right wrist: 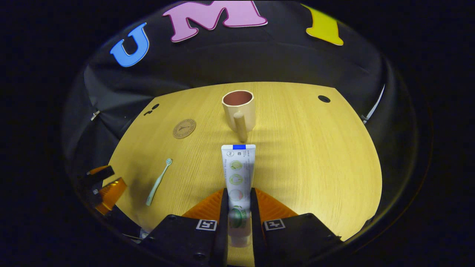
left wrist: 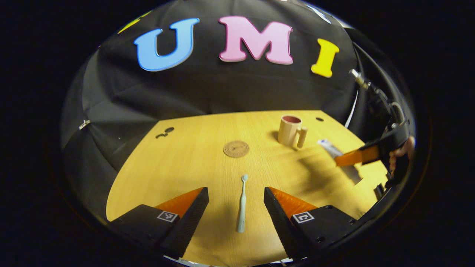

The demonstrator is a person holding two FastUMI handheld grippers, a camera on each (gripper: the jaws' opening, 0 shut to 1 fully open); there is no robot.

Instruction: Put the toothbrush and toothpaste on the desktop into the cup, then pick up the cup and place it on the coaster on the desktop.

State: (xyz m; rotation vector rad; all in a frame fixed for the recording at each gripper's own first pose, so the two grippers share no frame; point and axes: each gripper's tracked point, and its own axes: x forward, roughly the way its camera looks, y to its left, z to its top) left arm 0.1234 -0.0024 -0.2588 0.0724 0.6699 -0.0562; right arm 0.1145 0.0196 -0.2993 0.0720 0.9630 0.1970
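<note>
The left tool (left wrist: 236, 207) hangs with fingers spread either side of the toothbrush (left wrist: 242, 205) on the bench (left wrist: 193, 163); coaster (left wrist: 236, 148) beyond, cup (left wrist: 291, 130) beyond-right.

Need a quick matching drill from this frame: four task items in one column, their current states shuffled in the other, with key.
Things:
1. toothpaste
2. toothbrush
3. cup
4. coaster

States:
A. lying flat on the desktop, between the open fingers of the left gripper
B. upright on the desktop, nothing inside
C. clamped between the fingers of the right gripper, held off the desktop
D. flat round disc on the desktop, nothing on it

Pairs: 1-C, 2-A, 3-B, 4-D
</note>
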